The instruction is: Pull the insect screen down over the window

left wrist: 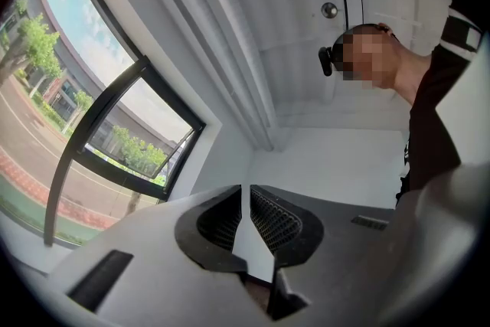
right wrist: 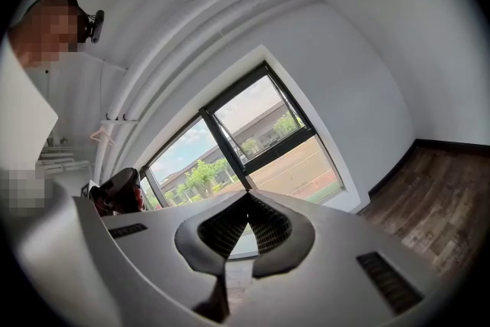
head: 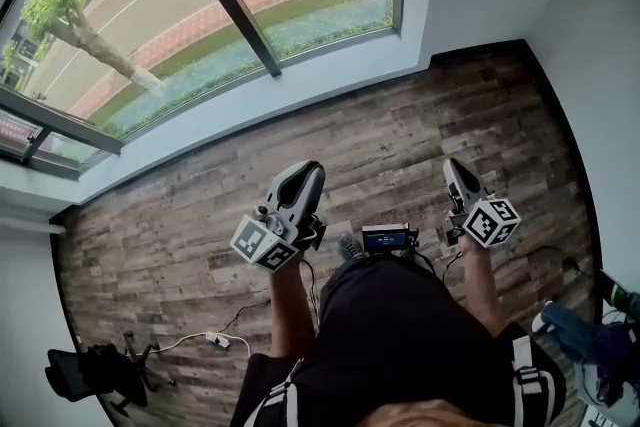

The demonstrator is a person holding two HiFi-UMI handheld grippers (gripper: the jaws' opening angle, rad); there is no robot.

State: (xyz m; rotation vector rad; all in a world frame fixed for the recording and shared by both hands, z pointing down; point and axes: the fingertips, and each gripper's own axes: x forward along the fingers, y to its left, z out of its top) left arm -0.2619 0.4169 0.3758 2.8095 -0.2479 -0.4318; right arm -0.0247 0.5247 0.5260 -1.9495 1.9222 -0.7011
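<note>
The window [head: 250,25] has dark frames and a white sill, and it fills the upper left of the head view over a wooden floor [head: 400,145]. No insect screen shows over its panes. My left gripper [head: 308,171] and right gripper [head: 455,165] are held level in front of the person, well back from the sill, and touch nothing. In the left gripper view the window [left wrist: 115,134] is off to the left, and my left gripper [left wrist: 246,188] has a narrow slit between its tips with nothing in it. In the right gripper view the window [right wrist: 253,134] lies ahead, and my right gripper [right wrist: 246,195] is shut and empty.
A black office chair [head: 95,370] stands at the lower left, with a white power strip [head: 222,340] and its cable beside it on the floor. White walls meet at the corner right of the window. Shoes or bags [head: 585,335] lie at the lower right edge.
</note>
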